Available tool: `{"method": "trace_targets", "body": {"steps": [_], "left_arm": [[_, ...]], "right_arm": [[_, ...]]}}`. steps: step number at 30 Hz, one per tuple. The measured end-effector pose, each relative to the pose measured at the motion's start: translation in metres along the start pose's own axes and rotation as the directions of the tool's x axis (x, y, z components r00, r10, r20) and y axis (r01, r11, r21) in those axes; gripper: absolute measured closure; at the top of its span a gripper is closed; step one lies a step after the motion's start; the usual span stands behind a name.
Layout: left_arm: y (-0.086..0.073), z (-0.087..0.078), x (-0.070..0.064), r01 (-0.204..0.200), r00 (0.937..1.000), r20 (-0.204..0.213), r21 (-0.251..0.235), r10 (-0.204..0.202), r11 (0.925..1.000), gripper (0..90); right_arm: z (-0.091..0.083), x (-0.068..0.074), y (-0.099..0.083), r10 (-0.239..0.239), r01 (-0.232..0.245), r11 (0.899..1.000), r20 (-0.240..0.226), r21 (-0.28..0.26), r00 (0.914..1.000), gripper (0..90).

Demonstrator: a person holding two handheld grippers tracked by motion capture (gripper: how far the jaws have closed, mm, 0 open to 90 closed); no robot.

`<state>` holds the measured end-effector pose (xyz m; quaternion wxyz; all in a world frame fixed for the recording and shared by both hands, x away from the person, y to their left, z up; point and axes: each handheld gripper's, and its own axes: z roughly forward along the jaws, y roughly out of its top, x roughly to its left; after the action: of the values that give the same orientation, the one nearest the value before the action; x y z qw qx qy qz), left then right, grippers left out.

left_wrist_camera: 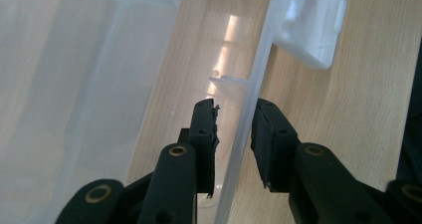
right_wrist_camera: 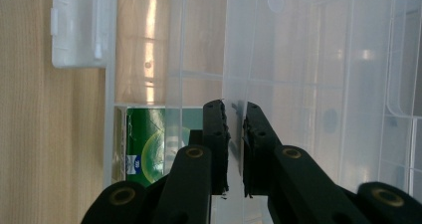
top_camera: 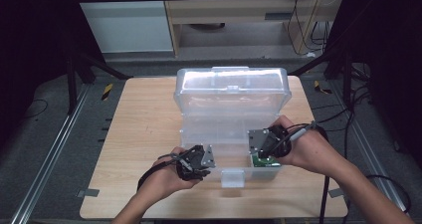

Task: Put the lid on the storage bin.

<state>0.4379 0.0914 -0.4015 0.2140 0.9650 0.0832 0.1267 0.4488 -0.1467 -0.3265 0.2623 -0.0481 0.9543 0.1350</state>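
Clear plastic box open on desk: left gripper jaws straddle front wall, right gripper clamps inner divider, probably lifting next.

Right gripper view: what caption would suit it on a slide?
The right gripper pinches a clear wall of the plastic box, a green packet beside it.

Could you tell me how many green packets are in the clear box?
1: a green packet lies in the near right corner of the clear box, under the right claw. Glare may hide others.
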Motion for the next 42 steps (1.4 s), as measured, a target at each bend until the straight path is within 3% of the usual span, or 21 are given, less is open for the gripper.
{"method": "trace_targets", "body": {"steps": [4,9,13,16,20,23,29,30,32,34,37,38,40,42], "left_arm": [[-0.003,-0.011,-0.002,0.028,0.9996,0.001,-0.056,-0.028,0.998,69.2],[-0.006,-0.034,-0.004,0.067,0.9977,0.003,-0.141,-0.067,0.9877,67.7],[-0.009,-0.053,-0.006,0.085,0.9961,0.038,-0.177,-0.08,0.9805,68.0],[-0.011,-0.063,-0.006,0.088,0.9954,0.053,-0.175,-0.08,0.9806,73.1],[-0.014,-0.08,-0.001,0.084,0.9964,0.02,-0.156,-0.082,0.9842,78.3],[-0.017,-0.092,0.007,0.1,0.9949,-0.001,-0.158,-0.101,0.9824,84.4],[-0.021,-0.112,0.022,0.128,0.9898,-0.041,-0.165,-0.136,0.9781,88.3],[-0.022,-0.114,0.021,0.165,0.9845,-0.034,-0.157,-0.172,0.9737,88.6],[-0.024,-0.118,0.029,0.173,0.9803,-0.062,-0.192,-0.188,0.9661,88.8],[-0.026,-0.122,0.038,0.195,0.9721,-0.083,-0.229,-0.219,0.9536,88.7],[-0.032,-0.128,0.052,0.272,0.9487,-0.086,-0.27,-0.304,0.9238,89.4],[-0.033,-0.129,0.056,0.287,0.9439,-0.081,-0.28,-0.32,0.9162,89.6],[-0.035,-0.129,0.065,0.315,0.9324,-0.087,-0.283,-0.351,0.906,89.8],[-0.036,-0.129,0.072,0.325,0.9272,-0.093,-0.281,-0.363,0.9031,89.9]], "right_arm": [[0.0,0.0,-0.001,0.007,-0.007,1.0,-0.006,-0.003,1.0,82.8],[0.0,0.0,0.0,0.006,-0.006,1.0,-0.004,-0.002,1.0,82.7],[0.0,0.0,-0.001,0.006,-0.006,1.0,-0.004,-0.001,1.0,82.6],[0.0,0.0,-0.001,0.004,-0.004,1.0,-0.004,-0.003,1.0,82.6],[0.0,0.0,-0.001,0.008,-0.008,1.0,-0.005,-0.003,0.9999,82.5],[0.0,0.0,-0.001,0.01,-0.01,1.0,-0.006,-0.004,0.9999,82.4],[0.0,0.001,-0.001,0.003,-0.003,1.0,-0.009,-0.005,1.0,82.3],[0.0,0.001,-0.001,0.005,-0.005,1.0,-0.009,-0.003,0.9999,82.3],[0.0,0.002,-0.001,0.007,-0.007,1.0,-0.01,-0.003,0.9999,82.2],[0.0,0.002,-0.001,0.007,-0.007,1.0,-0.011,-0.003,0.9999,82.2],[0.0,0.002,-0.001,0.007,-0.007,1.0,-0.013,-0.001,0.9999,82.1],[0.0,0.002,-0.001,0.01,-0.01,1.0,-0.013,0.001,0.9999,82.1],[0.0,0.001,-0.001,0.005,-0.005,1.0,-0.013,-0.001,0.9999,82.1],[0.0,0.001,-0.001,0.005,-0.005,1.0,-0.014,-0.001,0.9999,82.1]]}}
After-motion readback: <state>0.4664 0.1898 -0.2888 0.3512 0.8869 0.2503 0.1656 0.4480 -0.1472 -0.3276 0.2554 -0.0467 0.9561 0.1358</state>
